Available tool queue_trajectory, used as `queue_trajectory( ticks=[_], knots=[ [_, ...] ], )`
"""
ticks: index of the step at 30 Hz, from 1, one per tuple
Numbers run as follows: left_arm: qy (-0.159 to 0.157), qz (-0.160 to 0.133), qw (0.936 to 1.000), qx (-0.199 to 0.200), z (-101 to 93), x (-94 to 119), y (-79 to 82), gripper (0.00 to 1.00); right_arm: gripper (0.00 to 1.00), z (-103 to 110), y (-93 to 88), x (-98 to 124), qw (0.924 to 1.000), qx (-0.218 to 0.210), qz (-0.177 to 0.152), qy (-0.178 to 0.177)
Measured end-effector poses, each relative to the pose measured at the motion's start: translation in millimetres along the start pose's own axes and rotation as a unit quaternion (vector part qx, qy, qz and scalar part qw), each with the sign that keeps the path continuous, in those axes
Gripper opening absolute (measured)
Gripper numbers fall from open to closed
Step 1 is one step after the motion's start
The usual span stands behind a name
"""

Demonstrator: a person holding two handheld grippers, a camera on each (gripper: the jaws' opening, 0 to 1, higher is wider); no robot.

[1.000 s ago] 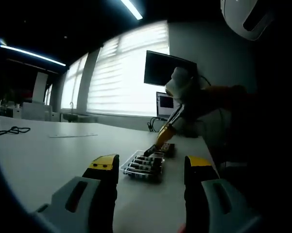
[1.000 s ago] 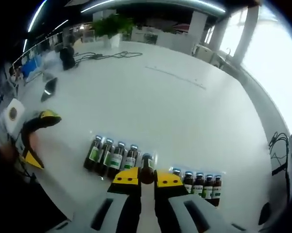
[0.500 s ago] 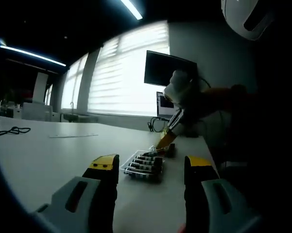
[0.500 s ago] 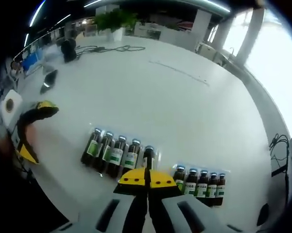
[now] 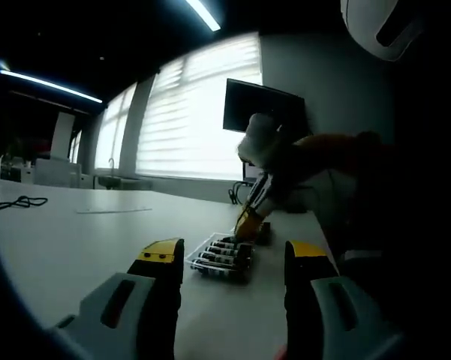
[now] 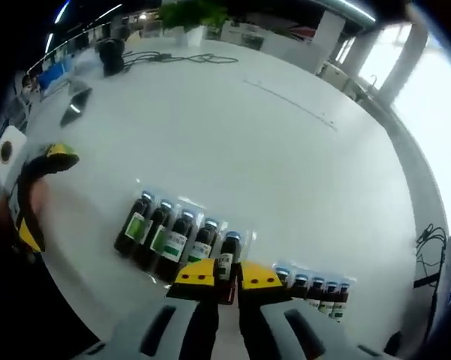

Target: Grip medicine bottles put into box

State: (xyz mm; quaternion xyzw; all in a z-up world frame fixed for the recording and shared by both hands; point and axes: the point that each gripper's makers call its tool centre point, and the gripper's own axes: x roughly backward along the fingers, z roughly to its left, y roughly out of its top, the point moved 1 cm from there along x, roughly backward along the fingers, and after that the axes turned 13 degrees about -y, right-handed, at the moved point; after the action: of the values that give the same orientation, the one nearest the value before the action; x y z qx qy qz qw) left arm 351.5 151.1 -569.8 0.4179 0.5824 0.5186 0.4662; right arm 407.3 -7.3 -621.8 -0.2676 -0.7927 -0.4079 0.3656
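Right gripper (image 6: 227, 276) jaws nearly closed on one medicine bottle (image 6: 227, 256), at 6 o'clock over the clear box (image 6: 181, 205) with four bottles in. Loose row (image 6: 315, 289) at 4 o'clock remains. Left gripper (image 5: 229, 264) jaws wide, empty, on counter (image 5: 75, 232).

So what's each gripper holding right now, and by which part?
The right gripper grips a medicine bottle by its lower body. The left gripper is open, holding nothing.

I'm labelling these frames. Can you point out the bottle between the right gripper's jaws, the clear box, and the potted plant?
bottle (image 6: 224, 264): right gripper view, label.
clear box (image 6: 186, 203): right gripper view, far rim.
potted plant (image 6: 196, 10): right gripper view, leaves.
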Motion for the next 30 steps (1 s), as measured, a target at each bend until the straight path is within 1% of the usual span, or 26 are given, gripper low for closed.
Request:
queue_trajectory(
  ticks=[2,6,9,10,12,14,15,16,17,18,20,21,23,25,26,27,28,30],
  knots=[
    [0.0,-0.001,1.0,0.001,0.1,0.1,0.3,0.46,0.08,1.0,0.6,-1.7,0.9999,0.009,0.002,-0.003],
    [-0.002,-0.003,1.0,0.002,-0.3,0.2,0.9,0.46,0.07,0.5,1.5,-0.9,0.9999,0.006,0.005,-0.01],
    [-0.004,-0.004,1.0,0.004,-0.6,0.1,1.1,0.46,0.06,3.4,1.6,1.1,0.9993,0.027,0.002,-0.024],
    [-0.004,-0.004,1.0,0.004,-0.6,0.1,1.2,0.46,0.06,3.3,2.0,1.8,0.9993,0.026,0.004,-0.026],
    [-0.004,-0.005,1.0,0.004,-0.6,0.2,1.4,0.46,0.06,2.8,2.0,3.5,0.9996,0.007,0.008,-0.026],
    [-0.004,-0.005,1.0,0.004,-0.5,0.3,1.6,0.46,0.05,2.0,3.1,5.2,0.9997,0.005,-0.002,-0.025],
    [-0.004,-0.005,1.0,0.004,-0.4,0.3,1.5,0.46,0.0,-2.7,13.1,8.4,0.9986,-0.014,-0.033,-0.039],
    [-0.003,-0.005,1.0,0.003,-0.2,0.4,1.4,0.46,0.0,-4.9,14.7,12.5,0.9983,-0.03,-0.027,-0.041],
    [-0.003,-0.005,1.0,0.004,0.0,0.4,1.4,0.46,0.0,-6.7,13.9,13.9,0.9988,-0.014,-0.026,-0.039],
    [-0.003,-0.005,1.0,0.004,0.0,0.4,1.5,0.46,0.0,-7.5,17.0,15.6,0.9985,-0.011,-0.038,-0.038],
    [-0.003,-0.005,1.0,0.004,0.1,0.2,1.5,0.46,0.0,-5.8,11.0,14.6,0.9991,-0.017,-0.019,-0.033],
    [-0.003,-0.005,1.0,0.003,-0.1,0.1,1.4,0.46,0.0,-3.9,8.7,13.1,0.9993,-0.014,-0.016,-0.031],
    [-0.003,-0.004,1.0,0.003,-0.2,0.1,1.3,0.46,0.0,-0.4,0.0,7.8,0.9996,-0.013,0.004,-0.024],
    [-0.002,-0.005,1.0,0.002,0.2,0.3,1.5,0.46,0.0,1.5,-4.8,1.5,0.9993,-0.028,0.014,-0.019],
    [-0.001,-0.005,1.0,0.002,0.3,0.4,1.6,0.46,0.0,2.4,-6.4,-0.7,0.9994,-0.026,0.016,-0.015],
    [-0.001,-0.005,1.0,0.002,0.4,0.5,1.7,0.46,0.0,6.6,-2.6,1.7,0.9987,-0.048,0.014,-0.002],
    [-0.001,-0.005,1.0,0.002,0.4,0.5,1.7,0.46,0.0,4.9,1.1,1.7,0.999,-0.045,0.006,-0.002],
    [-0.001,-0.004,1.0,0.002,0.3,0.5,1.4,0.46,0.0,5.9,0.8,1.6,0.9989,-0.047,0.011,-0.001]
  ],
)
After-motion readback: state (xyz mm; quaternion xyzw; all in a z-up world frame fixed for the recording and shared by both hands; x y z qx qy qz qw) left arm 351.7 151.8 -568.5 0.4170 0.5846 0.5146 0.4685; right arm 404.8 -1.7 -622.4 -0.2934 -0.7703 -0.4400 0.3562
